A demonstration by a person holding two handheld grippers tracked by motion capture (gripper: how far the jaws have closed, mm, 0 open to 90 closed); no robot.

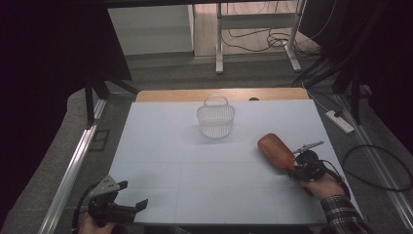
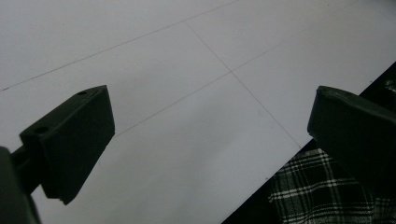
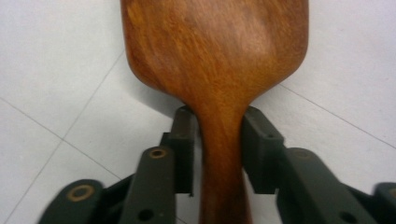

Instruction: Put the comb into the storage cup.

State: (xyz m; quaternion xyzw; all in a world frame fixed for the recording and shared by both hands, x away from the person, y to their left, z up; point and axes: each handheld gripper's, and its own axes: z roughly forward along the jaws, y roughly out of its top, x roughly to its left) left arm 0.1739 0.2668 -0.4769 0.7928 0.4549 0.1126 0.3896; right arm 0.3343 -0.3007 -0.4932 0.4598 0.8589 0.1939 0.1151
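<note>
Now your right gripper [image 3: 217, 154] pinches the brush [image 3: 215, 51] at its neck, so the head stays free for the basket [image 1: 216, 122]; your left gripper [image 2: 210, 135] idles wide.

Your right gripper [image 1: 298, 163], at lower right of the high view, is clamped; your left gripper [image 1: 130, 194], lower left, rests with jaws wide apart.

A reddish-brown wooden brush [image 1: 276, 150], a white mesh basket [image 1: 215, 118], a pale grey table [image 1: 160, 161], a black-and-white plaid sleeve [image 1: 341, 214].
</note>
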